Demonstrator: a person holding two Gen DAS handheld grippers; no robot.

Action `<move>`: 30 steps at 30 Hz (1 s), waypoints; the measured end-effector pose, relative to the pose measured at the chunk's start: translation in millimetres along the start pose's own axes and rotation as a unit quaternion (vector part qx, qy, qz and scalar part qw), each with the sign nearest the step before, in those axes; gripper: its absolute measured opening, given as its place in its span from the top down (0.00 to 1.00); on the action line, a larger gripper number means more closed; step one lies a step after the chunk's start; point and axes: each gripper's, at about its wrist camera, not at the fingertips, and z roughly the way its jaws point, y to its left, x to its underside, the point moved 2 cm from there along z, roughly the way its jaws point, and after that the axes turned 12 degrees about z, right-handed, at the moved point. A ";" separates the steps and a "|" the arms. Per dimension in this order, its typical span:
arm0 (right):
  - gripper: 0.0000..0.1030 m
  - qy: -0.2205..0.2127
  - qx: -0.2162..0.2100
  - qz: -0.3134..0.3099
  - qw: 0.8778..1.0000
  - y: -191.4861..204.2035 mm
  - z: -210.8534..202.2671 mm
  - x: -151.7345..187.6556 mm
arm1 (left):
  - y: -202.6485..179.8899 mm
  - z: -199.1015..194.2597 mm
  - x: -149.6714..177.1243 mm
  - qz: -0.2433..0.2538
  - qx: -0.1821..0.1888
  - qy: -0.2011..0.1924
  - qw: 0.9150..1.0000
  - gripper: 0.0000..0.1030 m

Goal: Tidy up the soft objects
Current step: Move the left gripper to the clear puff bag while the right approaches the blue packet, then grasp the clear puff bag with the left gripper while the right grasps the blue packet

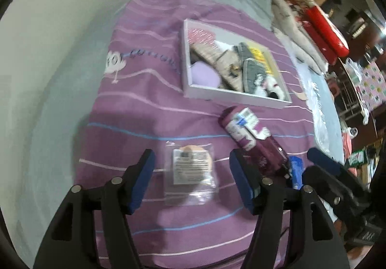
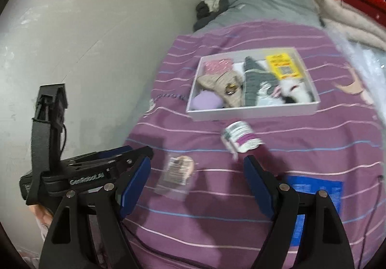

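The left gripper (image 1: 191, 181) hangs spread wide over a bagged sponge (image 1: 190, 168) on the bed (image 1: 135, 109); the right gripper (image 2: 196, 184) is spread too, near a purple roll (image 2: 241, 140). Best pinch the sponge itself, not the slippery bag, then carry it to the white box (image 1: 231, 96) beyond, beside the wall (image 1: 48, 51).

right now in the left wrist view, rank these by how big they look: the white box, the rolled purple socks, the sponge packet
1. white box, clearly the largest
2 and 3. rolled purple socks and sponge packet: these look alike in size, and the packet lies nearer the camera, so I won't rank them.
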 end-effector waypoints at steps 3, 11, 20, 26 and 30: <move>0.23 0.005 -0.003 0.013 1.000 -5.5 12.6 8.8 | 5.6 20.7 3.9 -0.004 0.006 0.028 1.000 0.37; 0.23 0.018 0.027 0.032 0.999 -33.3 24.5 24.4 | 9.8 66.1 14.8 -0.035 0.048 0.084 0.995 0.36; 0.23 -0.007 0.050 0.025 0.998 -53.5 0.8 19.3 | -18.1 80.3 15.8 0.011 0.017 0.091 0.996 0.28; 0.21 0.018 0.110 0.030 0.993 -85.9 -4.2 27.1 | -28.2 89.9 16.3 0.031 -0.018 0.087 0.996 0.25; 0.21 0.049 0.154 0.037 0.986 -106.8 1.3 47.1 | -25.3 89.1 16.3 0.018 -0.013 0.081 0.996 0.25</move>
